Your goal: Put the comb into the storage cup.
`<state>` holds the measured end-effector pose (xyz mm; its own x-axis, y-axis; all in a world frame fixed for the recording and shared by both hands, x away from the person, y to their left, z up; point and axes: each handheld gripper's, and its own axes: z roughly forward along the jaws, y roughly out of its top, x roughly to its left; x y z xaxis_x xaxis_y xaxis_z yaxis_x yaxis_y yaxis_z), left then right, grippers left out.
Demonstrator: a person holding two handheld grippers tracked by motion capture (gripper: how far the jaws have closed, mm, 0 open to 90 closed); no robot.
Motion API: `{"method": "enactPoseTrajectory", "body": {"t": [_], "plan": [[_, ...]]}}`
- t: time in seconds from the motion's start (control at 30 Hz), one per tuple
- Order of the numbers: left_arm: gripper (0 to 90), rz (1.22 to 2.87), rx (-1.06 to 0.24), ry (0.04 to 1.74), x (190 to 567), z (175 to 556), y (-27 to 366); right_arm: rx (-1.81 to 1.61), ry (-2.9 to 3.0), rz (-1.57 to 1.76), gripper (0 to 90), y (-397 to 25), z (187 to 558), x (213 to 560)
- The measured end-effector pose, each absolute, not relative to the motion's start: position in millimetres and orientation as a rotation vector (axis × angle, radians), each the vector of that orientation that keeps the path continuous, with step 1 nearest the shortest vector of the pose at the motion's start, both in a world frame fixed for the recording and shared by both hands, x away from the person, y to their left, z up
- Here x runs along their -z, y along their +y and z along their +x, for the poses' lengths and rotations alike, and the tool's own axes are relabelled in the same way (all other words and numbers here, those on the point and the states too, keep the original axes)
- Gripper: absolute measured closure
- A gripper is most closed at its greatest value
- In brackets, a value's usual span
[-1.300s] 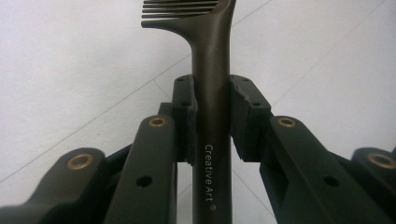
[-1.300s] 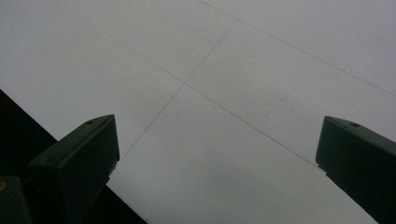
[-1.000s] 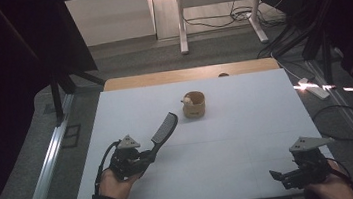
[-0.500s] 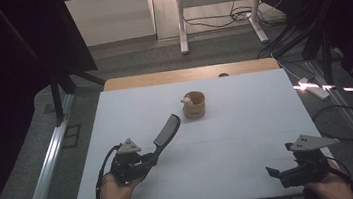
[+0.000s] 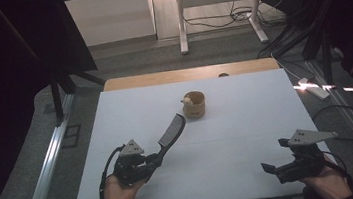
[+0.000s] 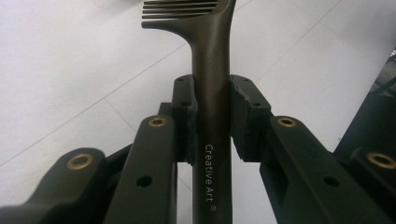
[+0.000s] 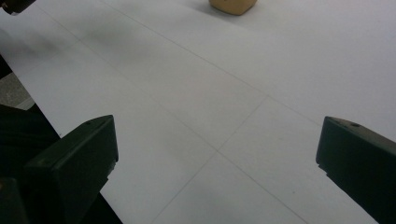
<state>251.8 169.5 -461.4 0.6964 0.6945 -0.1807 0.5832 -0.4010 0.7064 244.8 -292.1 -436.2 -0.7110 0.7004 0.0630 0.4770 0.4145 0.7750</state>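
Observation:
My left gripper (image 5: 155,159) is shut on the handle of a dark comb (image 5: 172,131), which slants up and to the right toward a small tan cup (image 5: 194,104) at the table's middle. In the left gripper view the comb (image 6: 211,88) runs straight between the two jaws, its teeth at the top and "Creative Art" printed on the handle. My right gripper (image 5: 277,168) sits low at the front right of the table, open, with bare tabletop between its jaws. The cup's base (image 7: 232,5) shows at the top of the right gripper view.
The white table (image 5: 247,116) has a wooden strip along its far edge. A cable loops off the table's right side (image 5: 348,120). A white desk frame (image 5: 214,9) and floor cables lie beyond. Dark panels stand at left.
The left gripper with the comb has drifted slightly toward the front. The right gripper has shifted a little left along the front edge.

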Motion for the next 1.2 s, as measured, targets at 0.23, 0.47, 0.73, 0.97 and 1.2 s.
{"method": "enactPoseTrajectory", "body": {"t": [0.23,0.47,0.73,0.97,1.2], "plan": [[71.8,2.121,-0.183,0.944,460,252,165,-1.224,2.410,1.008,0.0,-287,250,431],[71.8,2.113,-0.172,0.921,459,254,162,-1.251,2.419,1.016,0.0,-285,257,428],[71.8,2.107,-0.165,0.906,458,254,159,-1.235,2.449,1.009,0.0,-280,270,426],[71.8,2.099,-0.155,0.890,457,255,155,-1.248,2.466,1.027,0.0,-277,280,427],[71.8,2.102,-0.153,0.870,457,256,150,-1.253,2.492,1.012,0.0,-268,290,426]]}}
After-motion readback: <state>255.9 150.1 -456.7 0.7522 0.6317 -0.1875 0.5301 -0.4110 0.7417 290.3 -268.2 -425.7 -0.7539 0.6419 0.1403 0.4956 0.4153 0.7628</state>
